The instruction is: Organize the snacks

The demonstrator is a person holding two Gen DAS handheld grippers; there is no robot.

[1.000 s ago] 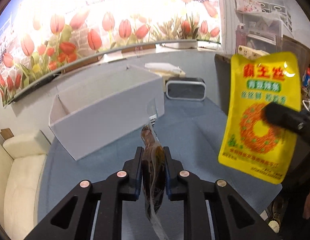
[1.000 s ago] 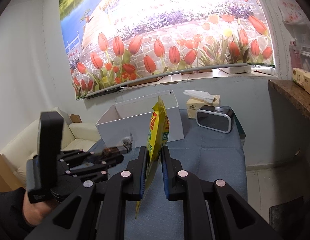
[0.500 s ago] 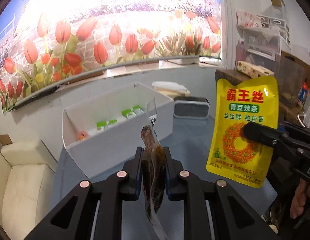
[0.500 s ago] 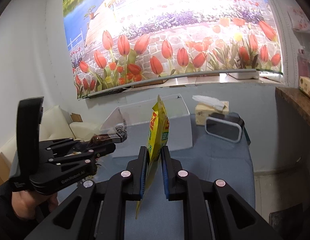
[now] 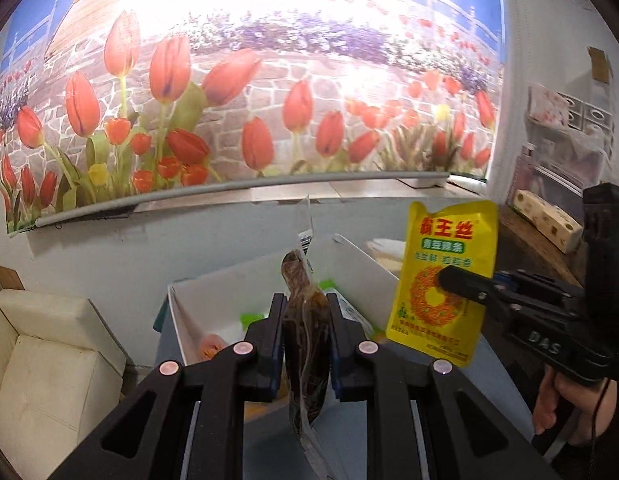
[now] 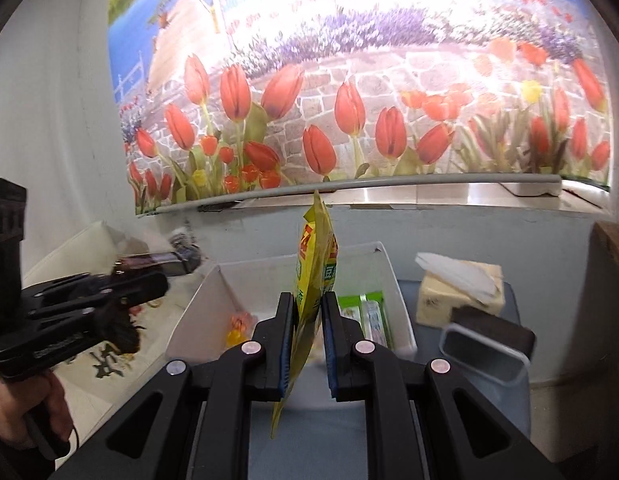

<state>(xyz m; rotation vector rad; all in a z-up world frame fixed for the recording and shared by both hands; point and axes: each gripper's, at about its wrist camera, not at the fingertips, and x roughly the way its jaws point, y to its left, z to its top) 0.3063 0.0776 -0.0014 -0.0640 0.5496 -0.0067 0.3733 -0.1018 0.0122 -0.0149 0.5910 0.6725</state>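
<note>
Tilting downward, left claw (image 5: 302, 320) clamps brown packet (image 5: 303, 344); right claw (image 6: 307, 332) clamps yellow pouch (image 6: 313, 264).

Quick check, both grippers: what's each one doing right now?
Left gripper: closed on the brown snack packet, held in the air.
Right gripper: closed on the yellow snack pouch, held in the air.
</note>
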